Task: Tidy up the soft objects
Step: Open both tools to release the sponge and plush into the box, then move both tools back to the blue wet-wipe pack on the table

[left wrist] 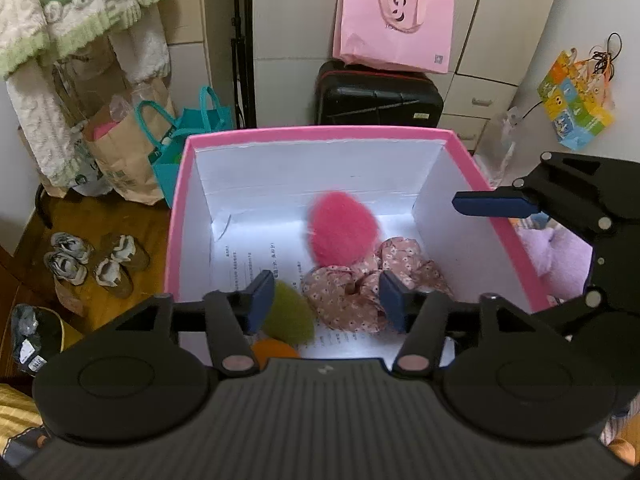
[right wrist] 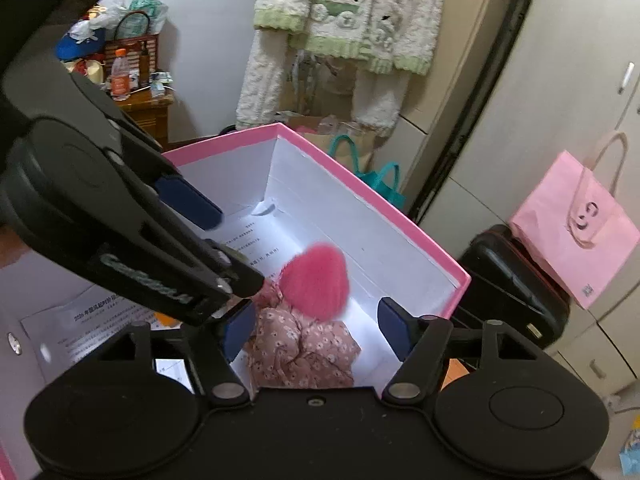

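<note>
A pink-rimmed white box (left wrist: 316,133) (right wrist: 404,216) stands in front of both grippers. Inside, a blurred pink fluffy ball (left wrist: 342,232) (right wrist: 316,280) hangs above a floral pink scrunchie (left wrist: 360,284) (right wrist: 300,352). A green fluffy ball (left wrist: 288,314) and an orange one (left wrist: 274,350) lie at the near left of the box. My left gripper (left wrist: 326,300) is open over the box's near edge, holding nothing. My right gripper (right wrist: 316,330) is open above the scrunchie, empty; it also shows in the left wrist view (left wrist: 496,204) over the box's right wall.
Printed paper (left wrist: 256,260) lines the box floor. A lilac plush (left wrist: 560,256) lies right of the box. Behind stand a black suitcase (left wrist: 376,96) with a pink paper bag (left wrist: 394,24), teal and brown bags (left wrist: 160,152), and shoes (left wrist: 92,260) on the wooden floor.
</note>
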Demonstrator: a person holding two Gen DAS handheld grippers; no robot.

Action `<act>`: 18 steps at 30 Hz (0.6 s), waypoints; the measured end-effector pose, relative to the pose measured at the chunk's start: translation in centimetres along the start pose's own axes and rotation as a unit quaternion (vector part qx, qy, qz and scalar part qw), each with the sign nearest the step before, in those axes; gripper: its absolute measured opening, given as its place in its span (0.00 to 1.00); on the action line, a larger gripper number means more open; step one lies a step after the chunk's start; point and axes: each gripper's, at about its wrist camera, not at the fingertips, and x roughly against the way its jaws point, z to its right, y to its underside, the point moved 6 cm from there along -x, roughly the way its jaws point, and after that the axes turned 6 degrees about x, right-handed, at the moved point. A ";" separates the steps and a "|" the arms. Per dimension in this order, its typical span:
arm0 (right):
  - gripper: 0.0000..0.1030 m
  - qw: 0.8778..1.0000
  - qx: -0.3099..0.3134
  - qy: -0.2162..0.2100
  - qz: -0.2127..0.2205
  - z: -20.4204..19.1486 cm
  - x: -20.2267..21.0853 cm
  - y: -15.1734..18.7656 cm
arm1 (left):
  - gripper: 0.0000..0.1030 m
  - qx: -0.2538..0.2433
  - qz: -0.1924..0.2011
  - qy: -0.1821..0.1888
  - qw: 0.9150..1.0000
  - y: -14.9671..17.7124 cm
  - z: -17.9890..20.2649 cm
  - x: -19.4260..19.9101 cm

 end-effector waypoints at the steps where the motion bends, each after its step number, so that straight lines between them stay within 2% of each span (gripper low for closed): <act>1: 0.71 1.000 -0.002 0.000 0.000 0.0 0.4 0.1 | 0.57 -0.006 0.006 -0.001 1.000 0.1 0.2 0.6; 13: 0.72 0.999 -0.042 -0.002 0.024 -1.1 7.0 1.8 | 0.61 -0.068 0.048 0.039 0.996 2.9 2.9 9.2; 18: 0.73 0.998 -0.049 0.000 0.031 -1.7 10.5 2.6 | 0.66 -0.087 0.060 0.058 0.993 4.3 4.1 12.5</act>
